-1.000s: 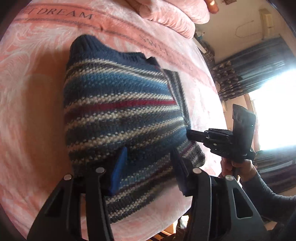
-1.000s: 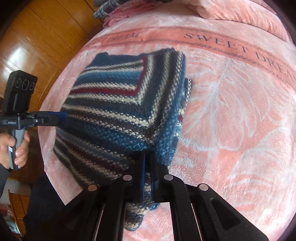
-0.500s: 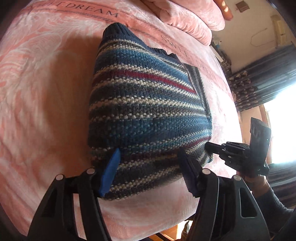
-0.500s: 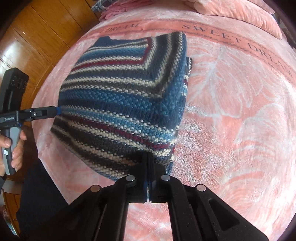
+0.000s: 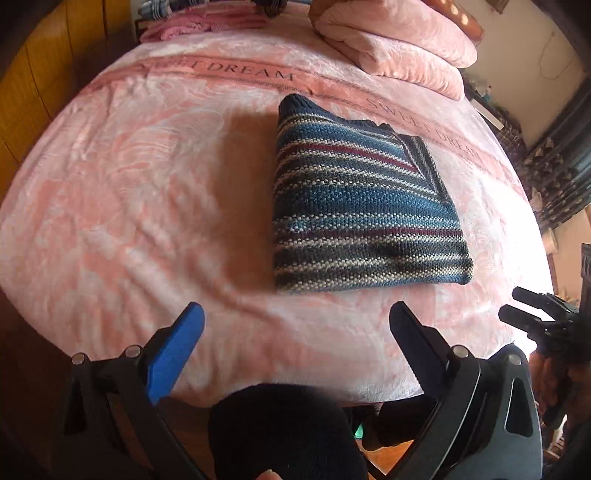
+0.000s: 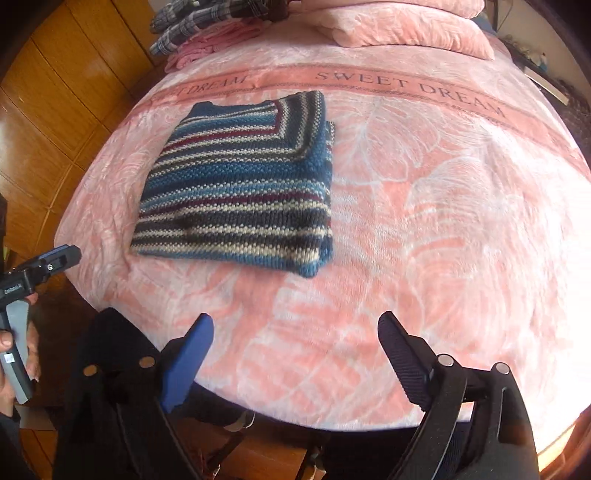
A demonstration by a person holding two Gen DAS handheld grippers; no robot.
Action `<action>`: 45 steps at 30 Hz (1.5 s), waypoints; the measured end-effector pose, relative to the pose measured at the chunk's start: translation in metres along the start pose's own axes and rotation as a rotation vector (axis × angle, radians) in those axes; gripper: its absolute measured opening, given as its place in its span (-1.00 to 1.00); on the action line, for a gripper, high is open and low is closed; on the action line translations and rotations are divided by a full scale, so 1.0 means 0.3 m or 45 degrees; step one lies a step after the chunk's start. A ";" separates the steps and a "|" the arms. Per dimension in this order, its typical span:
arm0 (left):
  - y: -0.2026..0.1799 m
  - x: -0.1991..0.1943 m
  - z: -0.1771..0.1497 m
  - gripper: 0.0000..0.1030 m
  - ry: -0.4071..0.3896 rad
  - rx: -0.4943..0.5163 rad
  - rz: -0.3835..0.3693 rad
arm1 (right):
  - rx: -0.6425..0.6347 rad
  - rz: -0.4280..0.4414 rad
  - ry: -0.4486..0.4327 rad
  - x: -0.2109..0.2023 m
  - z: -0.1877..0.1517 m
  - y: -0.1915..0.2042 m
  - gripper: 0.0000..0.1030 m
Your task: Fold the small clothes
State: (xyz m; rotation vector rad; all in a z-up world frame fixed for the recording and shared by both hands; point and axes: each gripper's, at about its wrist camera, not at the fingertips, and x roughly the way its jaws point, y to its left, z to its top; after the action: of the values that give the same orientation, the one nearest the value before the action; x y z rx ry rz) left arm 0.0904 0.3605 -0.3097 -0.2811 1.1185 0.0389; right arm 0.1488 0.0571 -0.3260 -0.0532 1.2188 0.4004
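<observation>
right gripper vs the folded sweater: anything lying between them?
Nothing. In the right wrist view only bare pink blanket separates the open right gripper from the striped sweater.

Home bedroom — pink bedspread [image 5: 155, 192], pillows [image 5: 399, 40], wooden wardrobe [image 6: 48, 92]

A bed [image 6: 424, 229] covered by a pink plush blanket [image 5: 140, 192] printed "SWEET DREAM" fills the room. Pink pillows [image 5: 399, 44] lie at its head beside folded plaid cloth [image 6: 192, 26]. Wooden panelling [image 6: 55, 96] flanks one side of the bed, dark curtains [image 5: 561, 158] the other, where bright daylight enters.
</observation>
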 end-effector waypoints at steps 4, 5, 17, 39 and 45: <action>-0.054 -0.175 -0.109 0.94 -0.076 -0.031 0.104 | 0.010 -0.126 -0.075 -0.147 -0.134 0.069 0.92; -0.071 -0.212 -0.131 0.94 -0.080 -0.035 0.110 | -0.001 -0.178 -0.119 -0.192 -0.162 0.093 0.92; -0.247 -0.706 -0.335 0.93 -0.191 0.153 0.158 | -0.168 -0.464 -0.331 -0.669 -0.292 0.327 0.92; -0.315 -0.999 -0.373 0.93 -0.218 0.085 0.039 | -0.080 -0.365 -0.485 -1.036 -0.314 0.424 0.92; -0.288 -0.975 -0.368 0.93 -0.206 0.066 0.042 | -0.084 -0.359 -0.482 -1.026 -0.318 0.439 0.92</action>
State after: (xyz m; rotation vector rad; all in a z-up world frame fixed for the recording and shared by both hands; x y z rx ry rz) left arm -0.1209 0.2827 -0.0764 -0.2095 0.9617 0.0608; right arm -0.0677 0.0722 -0.0539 -0.1952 0.8098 0.1919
